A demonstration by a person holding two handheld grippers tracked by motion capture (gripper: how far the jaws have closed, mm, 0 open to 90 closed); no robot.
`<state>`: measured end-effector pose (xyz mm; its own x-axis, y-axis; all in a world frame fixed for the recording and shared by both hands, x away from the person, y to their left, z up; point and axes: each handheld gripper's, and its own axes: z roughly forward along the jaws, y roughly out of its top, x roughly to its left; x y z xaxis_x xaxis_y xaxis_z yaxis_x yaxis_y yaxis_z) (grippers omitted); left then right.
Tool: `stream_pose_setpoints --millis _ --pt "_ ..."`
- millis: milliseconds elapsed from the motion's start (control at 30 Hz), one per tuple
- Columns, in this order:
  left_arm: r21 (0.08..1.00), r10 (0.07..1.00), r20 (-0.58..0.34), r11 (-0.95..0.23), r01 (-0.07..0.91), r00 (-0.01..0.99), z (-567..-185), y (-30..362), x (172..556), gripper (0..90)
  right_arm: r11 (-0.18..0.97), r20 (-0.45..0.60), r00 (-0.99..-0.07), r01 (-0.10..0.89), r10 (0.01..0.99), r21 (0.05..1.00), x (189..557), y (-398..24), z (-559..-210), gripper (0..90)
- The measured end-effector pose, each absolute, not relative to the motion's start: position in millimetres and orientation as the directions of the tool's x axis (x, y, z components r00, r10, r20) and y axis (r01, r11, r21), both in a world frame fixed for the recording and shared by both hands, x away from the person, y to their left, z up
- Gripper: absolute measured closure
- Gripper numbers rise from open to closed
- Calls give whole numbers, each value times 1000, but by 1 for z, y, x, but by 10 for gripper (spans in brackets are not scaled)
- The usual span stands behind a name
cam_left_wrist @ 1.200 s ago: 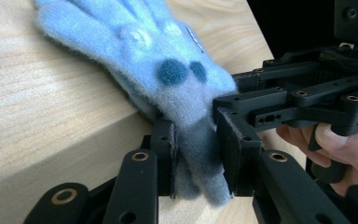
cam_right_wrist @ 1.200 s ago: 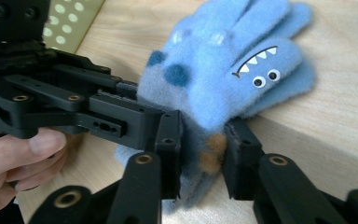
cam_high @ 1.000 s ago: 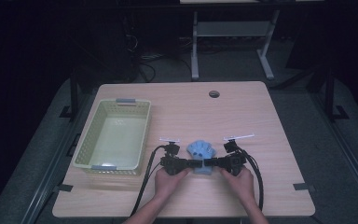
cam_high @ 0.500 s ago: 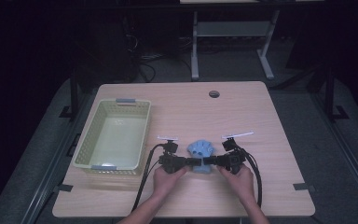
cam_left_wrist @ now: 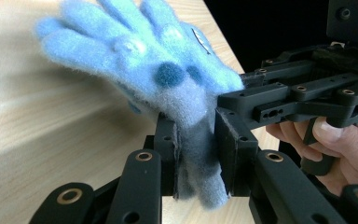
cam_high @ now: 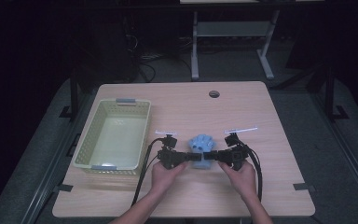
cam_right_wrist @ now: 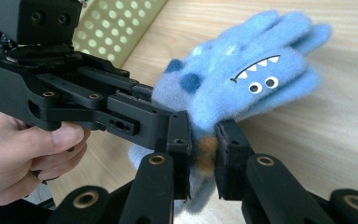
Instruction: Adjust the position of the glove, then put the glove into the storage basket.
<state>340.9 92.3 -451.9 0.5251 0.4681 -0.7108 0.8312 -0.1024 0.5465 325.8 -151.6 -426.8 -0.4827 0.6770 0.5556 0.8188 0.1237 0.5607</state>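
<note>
A fuzzy blue glove (cam_high: 201, 148) with a monster face (white teeth, googly eyes) hangs between my two grippers just above the table's front middle. My left gripper (cam_high: 190, 157) grips its cuff from the left, my right gripper (cam_high: 212, 157) from the right. In the left gripper view the glove (cam_left_wrist: 168, 79) has its cuff pinched between the pads of my left gripper (cam_left_wrist: 193, 149), fingers spread upward. In the right gripper view my right gripper (cam_right_wrist: 203, 151) pinches the cuff of the glove (cam_right_wrist: 242, 79), with the other gripper's jaws coming in from the left.
A pale green slotted basket (cam_high: 86, 149) stands at the left of the wooden table (cam_high: 261, 186), close to my left hand. A round cable hole (cam_high: 214, 94) lies near the far edge. Cables trail off the front edge. Dark floor and a desk frame lie beyond.
Both grippers have risen a little together, lifting the glove off the tabletop. The grip on the cuff looks the same.
</note>
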Motion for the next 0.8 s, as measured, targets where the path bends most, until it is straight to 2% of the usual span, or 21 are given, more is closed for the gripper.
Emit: stream_pose_setpoints --millis 800 --pt "570 449 -708 -91 816 545 -428 115 342 707 176 516 -535 789 669 589 330 -130 -397 780"
